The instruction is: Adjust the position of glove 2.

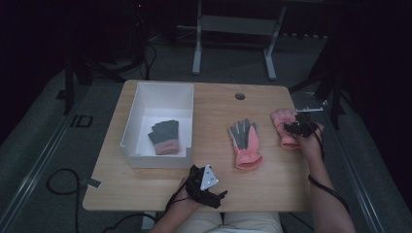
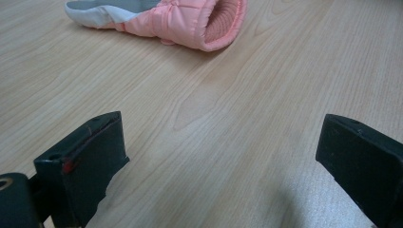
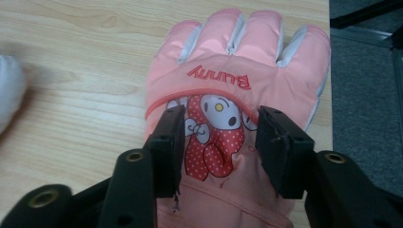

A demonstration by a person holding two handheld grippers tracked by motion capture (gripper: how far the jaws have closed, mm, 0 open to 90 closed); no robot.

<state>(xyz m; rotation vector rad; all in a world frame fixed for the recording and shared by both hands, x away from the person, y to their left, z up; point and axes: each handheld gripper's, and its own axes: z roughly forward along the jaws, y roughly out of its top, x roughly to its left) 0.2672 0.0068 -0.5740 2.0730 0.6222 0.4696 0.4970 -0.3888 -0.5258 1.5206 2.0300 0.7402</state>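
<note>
A light wooden table with rounded corners fills the middle of the high view, a small round grommet near its far edge. A white bin sits on its left part. At centre right lies a pink glove with its grey palm up, cuff toward the near edge. Another pink glove lies at the right edge, back up, with "Bunny" and a cartoon printed on it.

High view: you work in dim light; the room around the table falls to black.
Gripper views: bright, even, soft shadows.
Focus: your near jaws blur slightly; the pink glove stays sharp.
</note>
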